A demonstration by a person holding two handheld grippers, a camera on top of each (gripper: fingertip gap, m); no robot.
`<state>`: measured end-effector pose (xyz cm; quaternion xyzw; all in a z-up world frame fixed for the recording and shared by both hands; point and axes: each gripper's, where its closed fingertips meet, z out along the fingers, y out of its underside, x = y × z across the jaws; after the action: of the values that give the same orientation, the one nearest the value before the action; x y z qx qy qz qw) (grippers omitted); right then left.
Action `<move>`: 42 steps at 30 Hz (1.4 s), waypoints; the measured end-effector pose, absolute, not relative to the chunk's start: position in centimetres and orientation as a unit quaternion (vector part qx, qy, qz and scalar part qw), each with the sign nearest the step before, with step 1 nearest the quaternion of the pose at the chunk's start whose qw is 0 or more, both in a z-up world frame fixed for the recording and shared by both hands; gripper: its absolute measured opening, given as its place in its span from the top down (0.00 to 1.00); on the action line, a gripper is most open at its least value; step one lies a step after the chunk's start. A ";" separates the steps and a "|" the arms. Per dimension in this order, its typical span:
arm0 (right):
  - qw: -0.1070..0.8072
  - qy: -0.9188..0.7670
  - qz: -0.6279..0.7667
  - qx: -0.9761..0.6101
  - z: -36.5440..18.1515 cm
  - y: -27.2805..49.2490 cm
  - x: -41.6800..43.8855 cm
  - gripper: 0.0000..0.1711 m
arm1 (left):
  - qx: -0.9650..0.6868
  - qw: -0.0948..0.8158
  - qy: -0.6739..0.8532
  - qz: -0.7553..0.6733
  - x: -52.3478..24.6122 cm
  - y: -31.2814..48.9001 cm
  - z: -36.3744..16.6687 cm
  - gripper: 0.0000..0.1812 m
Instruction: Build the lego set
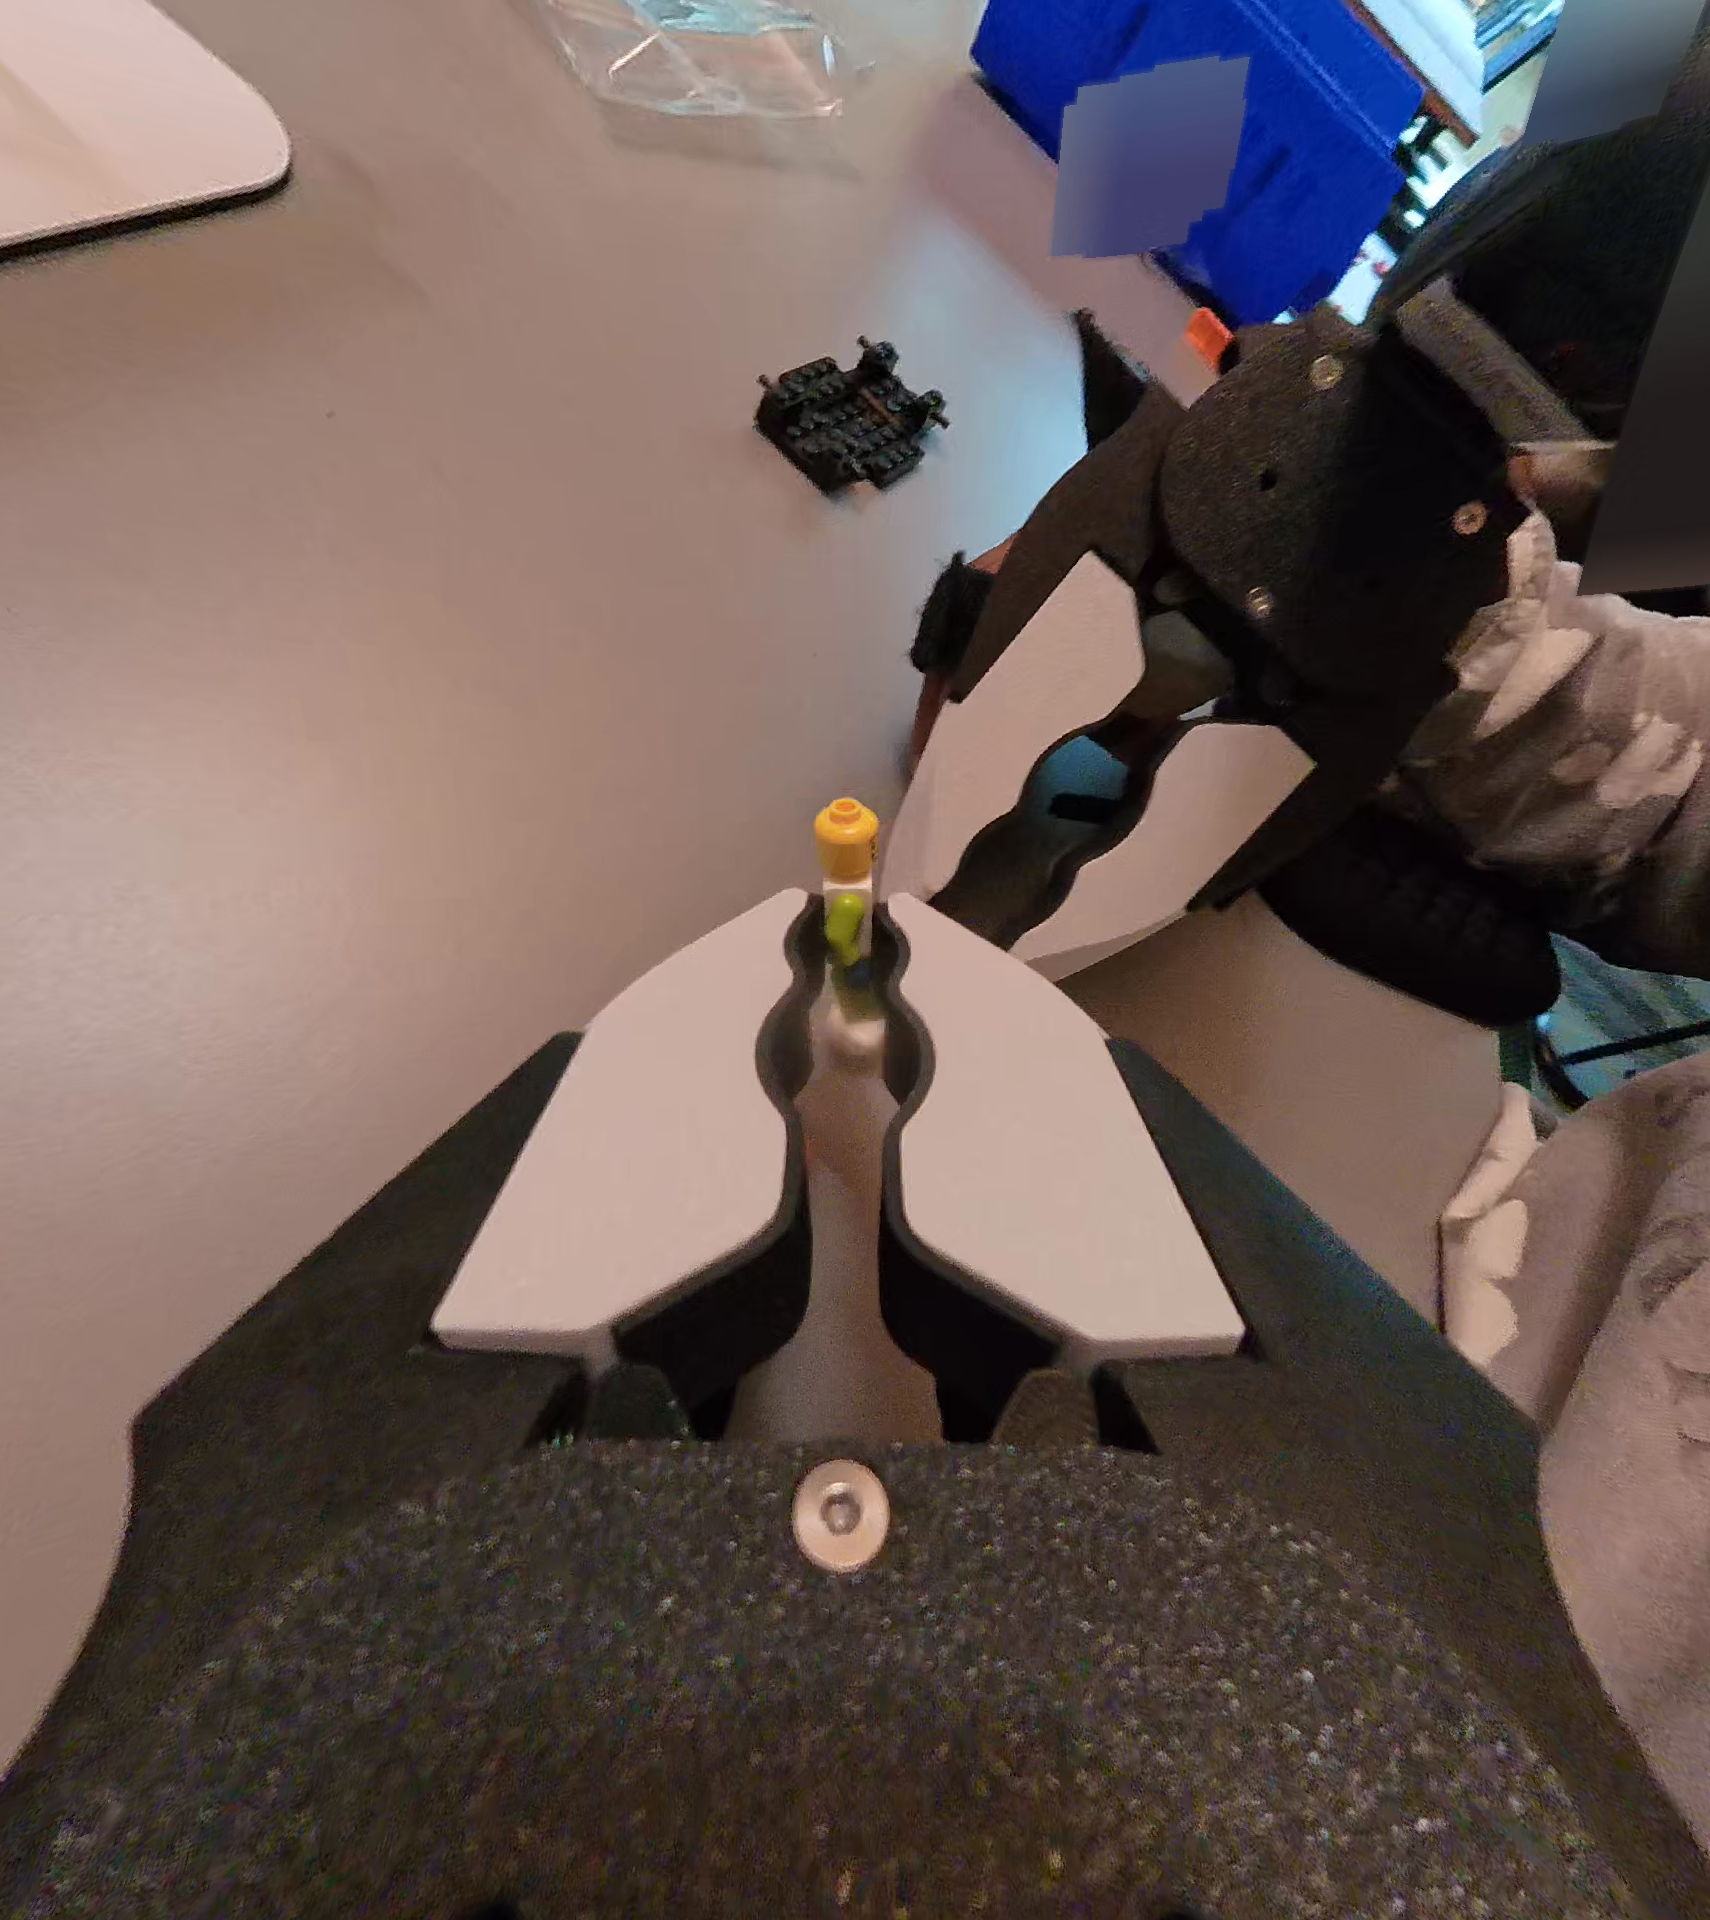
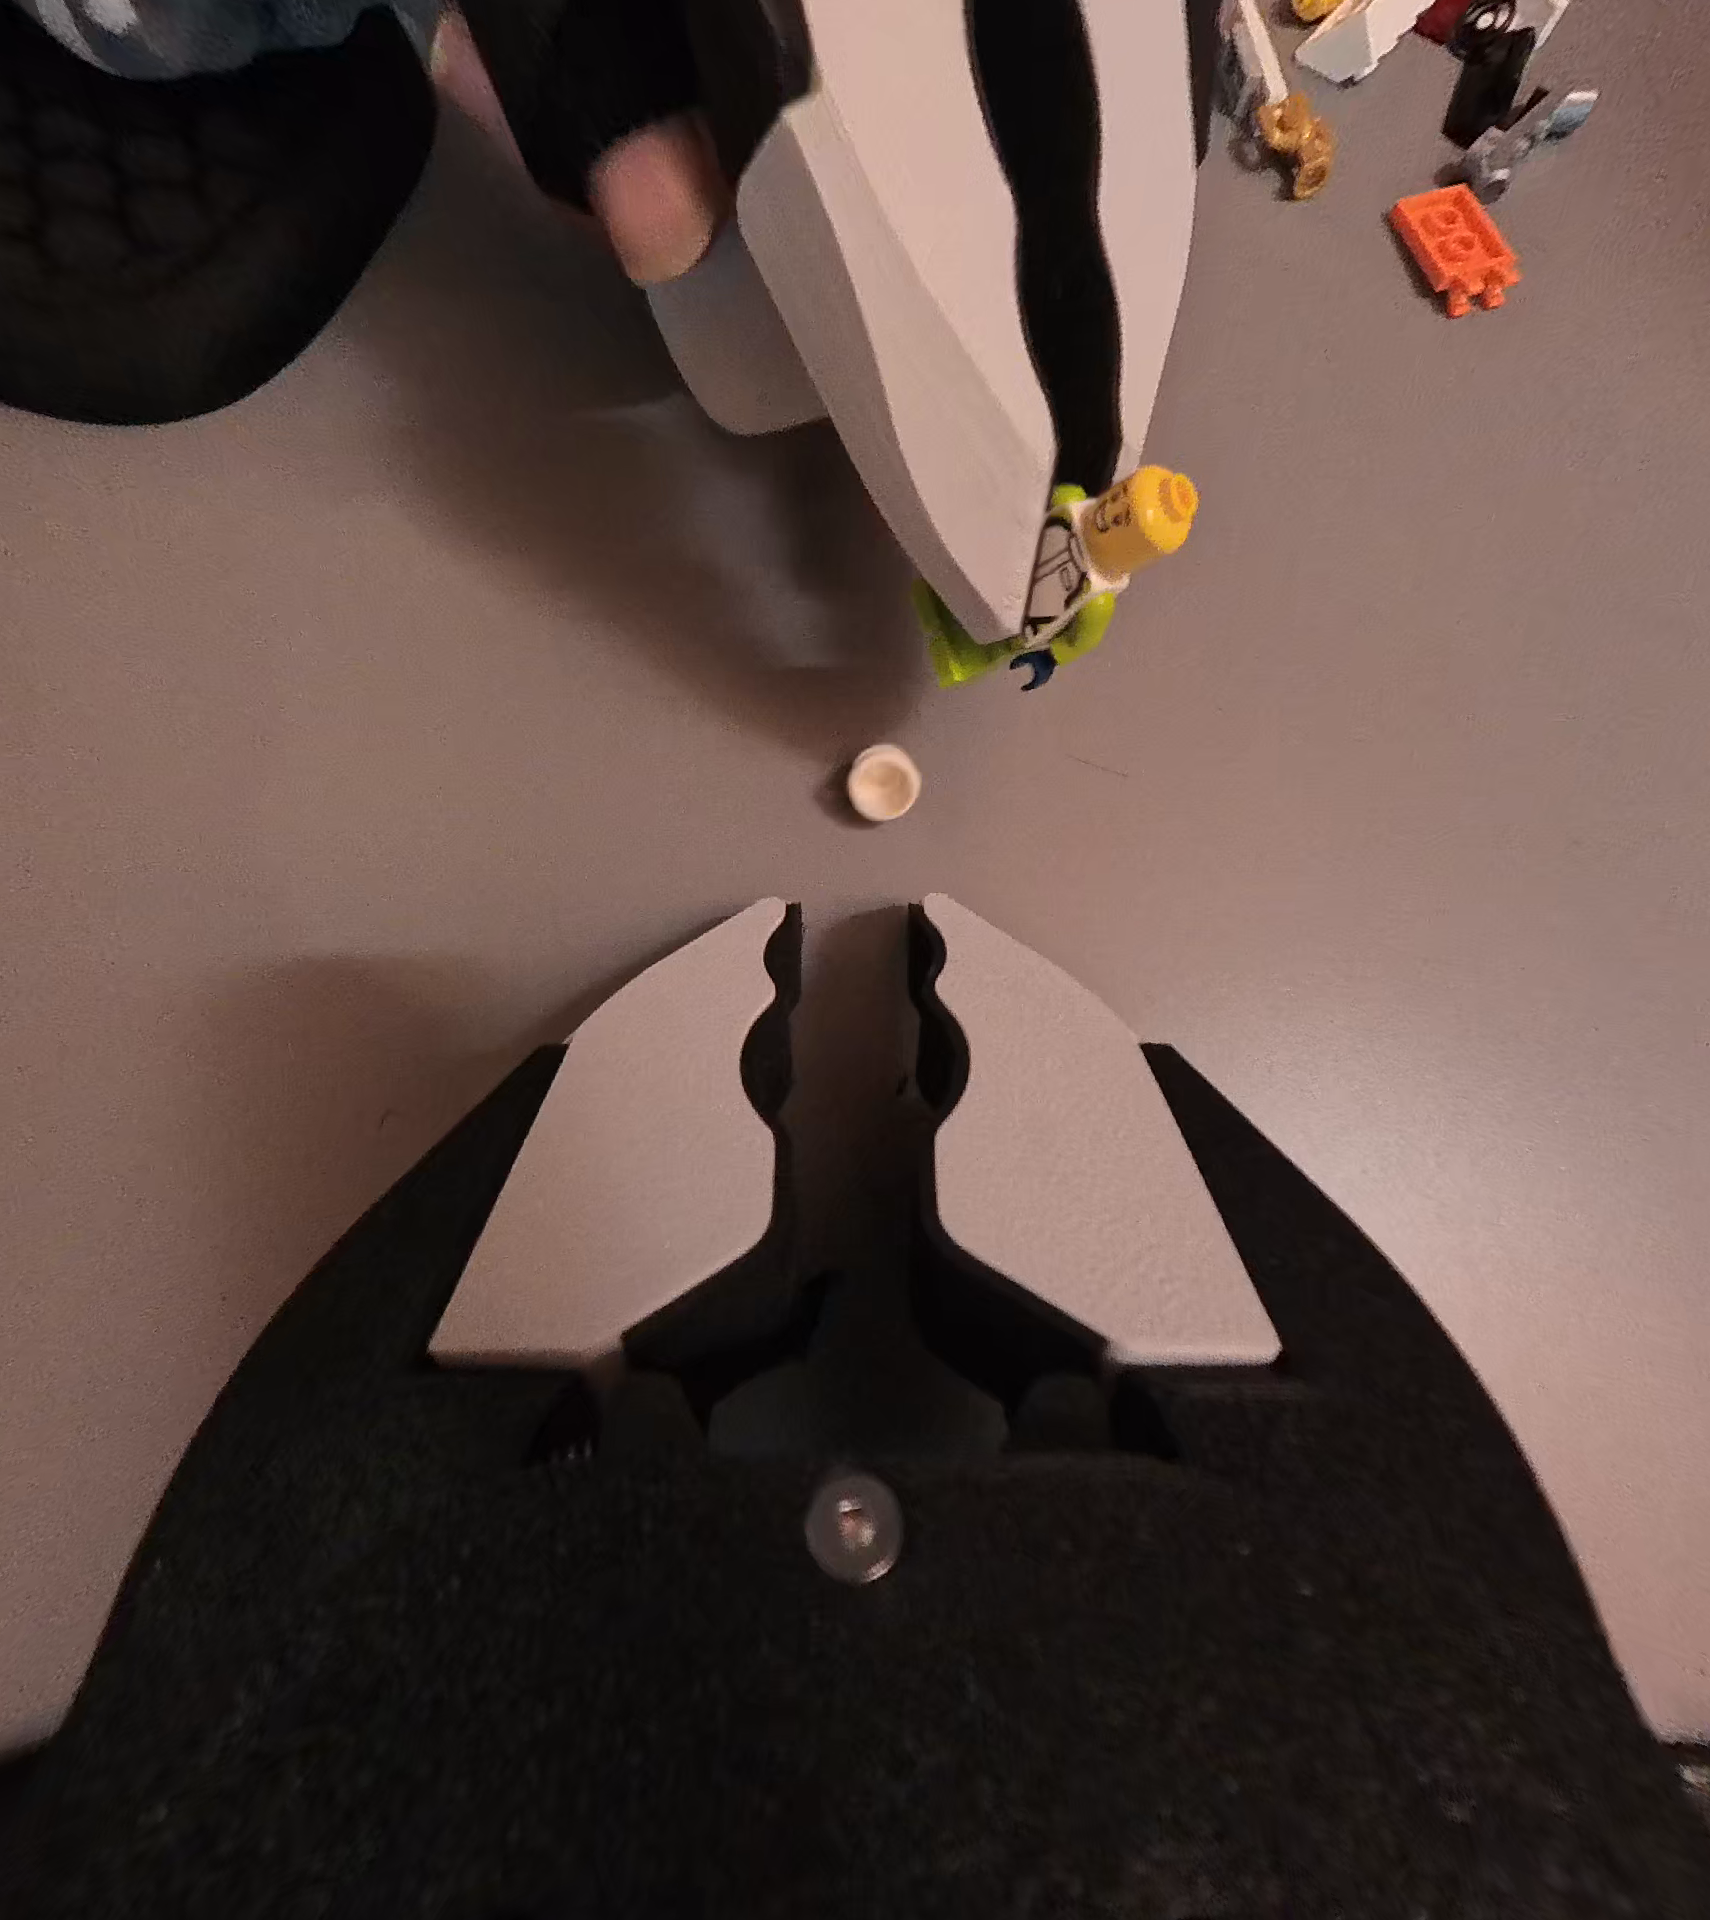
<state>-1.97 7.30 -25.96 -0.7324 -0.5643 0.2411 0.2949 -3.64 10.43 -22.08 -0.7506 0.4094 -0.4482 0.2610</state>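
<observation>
Only the right wrist view showed the small round white cap (image 2: 883, 784) on the smooth desk (image 2: 1453, 831), ahead of the right claw (image 2: 856, 909), narrowly parted and empty; the left claw (image 1: 843, 925) pinched the glossy minifigure (image 1: 846, 883).

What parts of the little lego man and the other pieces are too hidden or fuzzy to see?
- Minifigure legs, left wrist view: hidden between the left gripper fingers.
- Minifigure torso, right wrist view: partly covered by a finger.
- Pile of pieces, right wrist view: cut off by the top edge, blurred.
- Black assembly, left wrist view: too small for detail.
- White round piece: its underside is hidden, facing the table.
</observation>
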 end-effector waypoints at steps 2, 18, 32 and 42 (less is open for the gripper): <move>0.300 -0.556 0.248 -0.734 -25.6 7.5 -2.2 0.88 | -0.753 0.262 0.404 -0.449 -3.9 10.7 -22.0 0.96; 0.376 -0.450 0.320 -0.744 -21.7 10.2 -1.8 0.89 | -0.725 0.272 0.445 -0.450 -4.1 10.1 -21.6 0.96; 0.353 -0.417 0.411 -0.730 -19.3 8.8 -4.2 0.90 | -0.704 0.285 0.525 -0.385 -3.4 8.0 -21.7 0.96; 0.340 -0.492 0.436 -0.672 -18.2 6.9 -4.5 0.94 | -0.680 0.242 0.528 -0.448 -3.6 6.0 -20.2 0.96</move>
<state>-4.51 6.95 -18.19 -0.6721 -0.4924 0.4361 0.3402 -3.55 5.99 -20.20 -0.6799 0.5278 -0.4478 0.2421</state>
